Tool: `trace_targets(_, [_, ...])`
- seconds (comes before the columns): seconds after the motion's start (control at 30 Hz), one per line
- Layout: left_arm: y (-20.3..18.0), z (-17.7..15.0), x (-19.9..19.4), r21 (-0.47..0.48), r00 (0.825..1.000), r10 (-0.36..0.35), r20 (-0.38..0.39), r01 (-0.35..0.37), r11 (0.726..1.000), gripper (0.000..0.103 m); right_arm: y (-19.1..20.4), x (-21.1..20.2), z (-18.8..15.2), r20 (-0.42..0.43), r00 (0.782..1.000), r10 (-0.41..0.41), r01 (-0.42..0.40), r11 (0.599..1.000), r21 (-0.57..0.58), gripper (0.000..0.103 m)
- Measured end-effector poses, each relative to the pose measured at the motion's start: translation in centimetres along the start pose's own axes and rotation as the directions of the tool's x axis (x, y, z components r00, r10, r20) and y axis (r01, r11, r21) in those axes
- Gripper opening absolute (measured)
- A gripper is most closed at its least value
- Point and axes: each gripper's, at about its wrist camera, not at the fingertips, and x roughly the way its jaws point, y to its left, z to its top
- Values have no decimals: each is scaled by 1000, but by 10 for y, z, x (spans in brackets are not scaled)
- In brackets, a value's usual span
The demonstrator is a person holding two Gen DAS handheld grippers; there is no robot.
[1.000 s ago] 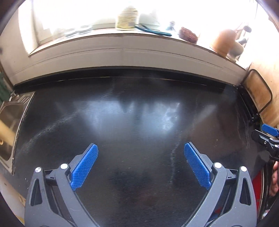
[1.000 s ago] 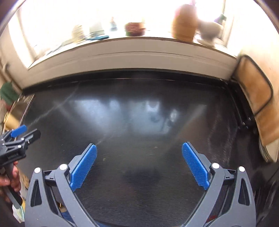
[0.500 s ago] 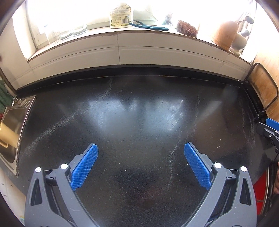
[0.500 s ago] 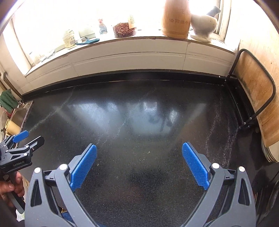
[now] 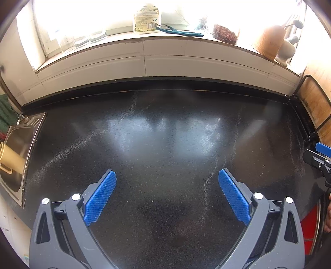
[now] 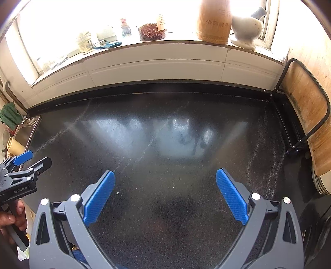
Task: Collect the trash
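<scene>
Left gripper: our left gripper (image 5: 167, 193), grey-armed with blue ribbed pads, hovers over the countertop with its jaws spread wide and nothing between them; in the right wrist view it shows at the left edge (image 6: 33, 160), gripped by our left hand (image 6: 12, 217).
Right gripper: our right gripper (image 6: 165, 192), of the same build, also stands wide apart and holds nothing; its blue tip pokes in at the right edge of the left wrist view (image 5: 318, 155).
Countertop: the glossy black speckled countertop (image 5: 165, 144) stretches ahead of both grippers, streaked with pale dusty lines and window glare.
Trash: we can pick out only tiny pale specks, such as one speck (image 6: 179, 178) between the right gripper's pads; too small to tell any long axis or heading.
Left side: a stainless steel sink (image 5: 18, 142) with a beige cylindrical object (image 5: 11, 159) in it.
Right side: a worn wooden board in a black wire rack (image 6: 310, 115) stands on edge.
Far sill: on the white tiled windowsill (image 6: 144, 55) we see a labelled pouch (image 5: 147, 17), a teal-handled tool (image 5: 180, 31), a clear tub of reddish-brown dried bits (image 6: 152, 31), a tall bamboo canister (image 6: 214, 20) and a white stone mortar with pestle (image 6: 247, 27).
</scene>
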Motion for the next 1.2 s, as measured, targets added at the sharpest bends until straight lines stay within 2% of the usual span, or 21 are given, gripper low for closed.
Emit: trace_targets(1.2, [5,-9,-6,-5,1000,0,2,0,1000,96,6,-8,-9,4,1000,-3,3,1000,-5,95])
